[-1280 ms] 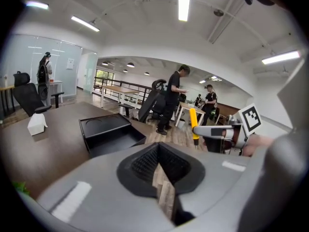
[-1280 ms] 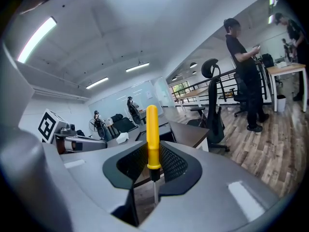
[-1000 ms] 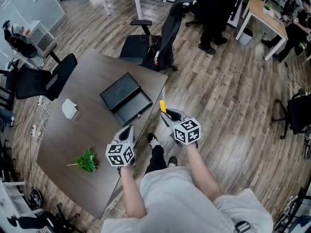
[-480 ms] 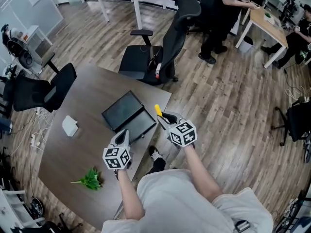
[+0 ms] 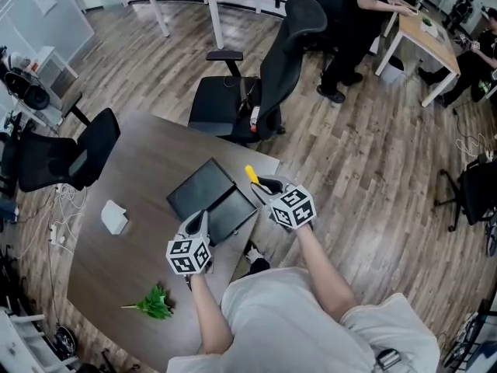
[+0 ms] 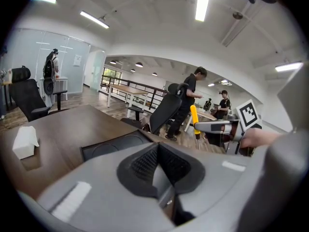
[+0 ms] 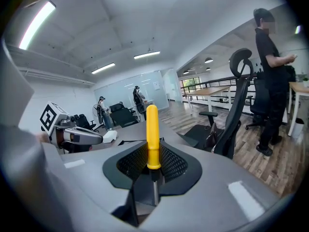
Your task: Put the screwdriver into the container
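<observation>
A yellow-handled screwdriver (image 5: 250, 175) stands upright in my right gripper (image 5: 261, 184), whose jaws are shut on its shaft just below the handle (image 7: 152, 134). It hangs at the near right edge of the black open container (image 5: 212, 201) on the dark table (image 5: 147, 162). My left gripper (image 5: 199, 220) is shut with nothing in it and hovers at the container's near edge (image 6: 113, 146). From the left gripper view, the screwdriver (image 6: 194, 121) and the right gripper (image 6: 216, 127) show to the right.
A white tissue pack (image 5: 114, 217) and a green sprig (image 5: 155, 304) lie on the table's left part. Black office chairs (image 5: 268, 76) (image 5: 66, 150) stand around the table. People stand by desks at the back right (image 5: 349, 22).
Both grippers have moved forward toward the container. The right one carried the screwdriver from beyond the table's edge to the container's right side.
</observation>
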The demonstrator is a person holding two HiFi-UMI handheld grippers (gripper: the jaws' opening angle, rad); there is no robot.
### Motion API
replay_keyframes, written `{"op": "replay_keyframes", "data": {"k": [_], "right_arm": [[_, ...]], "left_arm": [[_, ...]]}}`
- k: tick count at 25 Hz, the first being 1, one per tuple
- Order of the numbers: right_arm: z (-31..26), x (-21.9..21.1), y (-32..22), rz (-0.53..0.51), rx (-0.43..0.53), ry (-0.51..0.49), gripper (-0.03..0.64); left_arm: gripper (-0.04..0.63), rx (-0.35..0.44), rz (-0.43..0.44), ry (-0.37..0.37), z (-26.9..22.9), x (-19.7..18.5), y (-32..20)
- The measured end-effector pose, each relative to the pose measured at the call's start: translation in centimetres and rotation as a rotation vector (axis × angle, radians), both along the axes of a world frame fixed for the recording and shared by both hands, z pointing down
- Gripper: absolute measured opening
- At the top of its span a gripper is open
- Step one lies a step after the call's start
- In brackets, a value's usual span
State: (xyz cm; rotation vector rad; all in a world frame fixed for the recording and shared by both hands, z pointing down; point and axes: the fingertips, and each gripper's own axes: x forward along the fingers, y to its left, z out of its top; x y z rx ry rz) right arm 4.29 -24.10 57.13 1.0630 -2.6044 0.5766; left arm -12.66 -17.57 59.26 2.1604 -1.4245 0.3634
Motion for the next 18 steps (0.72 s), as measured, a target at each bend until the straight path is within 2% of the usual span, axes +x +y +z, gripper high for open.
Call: {"op": "replay_keyframes", "data": {"k": [9, 15, 18], "right_arm": [[1.9, -2.5, -2.4, -0.117, -0.004, 0.128, 0.075], [4.1, -4.2, -3.0, -0.267, 0.015, 0.311, 0.075], [4.9, -6.0, -2.8, -0.355, 0.025, 0.369, 0.075]], "left_arm": [[0.054, -0.046, 0.013, 0.021, 2.2, -1.6, -2.3], [0.054, -0.060, 0.053, 0.025, 3.6, -1.4, -3.4], [0.054, -0.065, 0.024, 0.035, 4.1, -2.7, -3.6]]}}
